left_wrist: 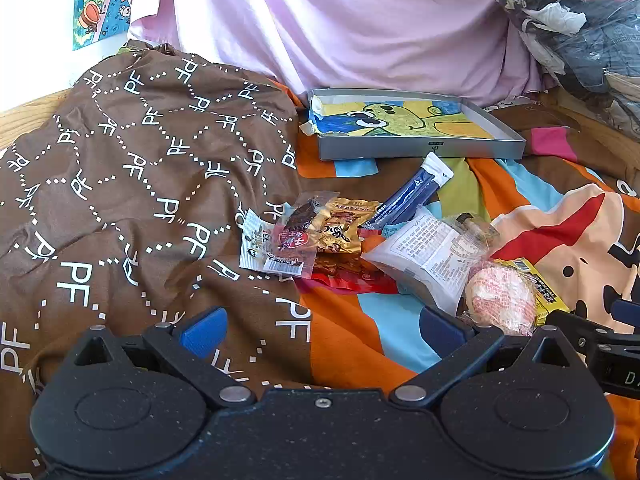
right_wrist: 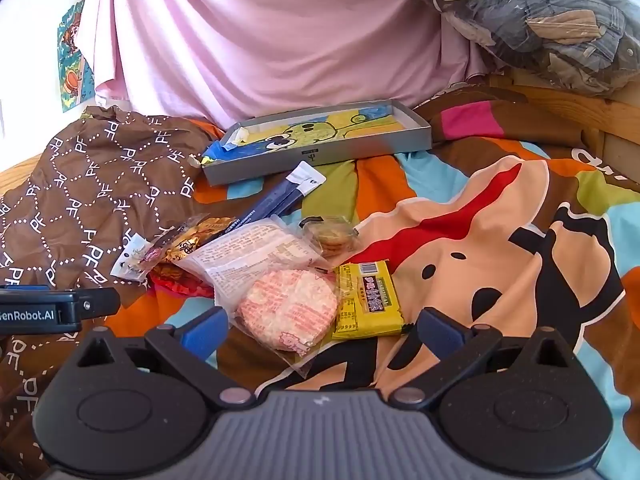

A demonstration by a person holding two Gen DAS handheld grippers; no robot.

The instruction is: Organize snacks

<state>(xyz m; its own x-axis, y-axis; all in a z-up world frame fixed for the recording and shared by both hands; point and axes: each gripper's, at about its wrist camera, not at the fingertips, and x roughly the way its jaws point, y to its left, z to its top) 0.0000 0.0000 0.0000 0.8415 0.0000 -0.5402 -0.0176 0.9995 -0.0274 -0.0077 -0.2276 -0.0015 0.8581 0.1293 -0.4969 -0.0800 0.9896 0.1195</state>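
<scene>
A pile of wrapped snacks lies on the cartoon bedspread: a round pink rice cracker [right_wrist: 288, 308], a yellow bar [right_wrist: 366, 300], a white packet [right_wrist: 256, 254], a clear bag of small cookies [right_wrist: 330, 236], a blue stick pack [right_wrist: 280, 198], and gold and red wrappers [left_wrist: 340, 228]. Behind them sits a shallow grey box [right_wrist: 320, 152] lined with a green cartoon drawing. My right gripper [right_wrist: 320, 330] is open, hovering just short of the cracker and yellow bar. My left gripper [left_wrist: 320, 330] is open too, near the pile's left side, with nothing between its fingers.
A crumpled brown cloth with white letters [left_wrist: 140, 168] covers the left of the bed. Pink fabric [left_wrist: 340, 20] hangs behind the box. A bag of clothes [right_wrist: 540, 20] sits at the back right on the wooden bed frame [right_wrist: 580, 108].
</scene>
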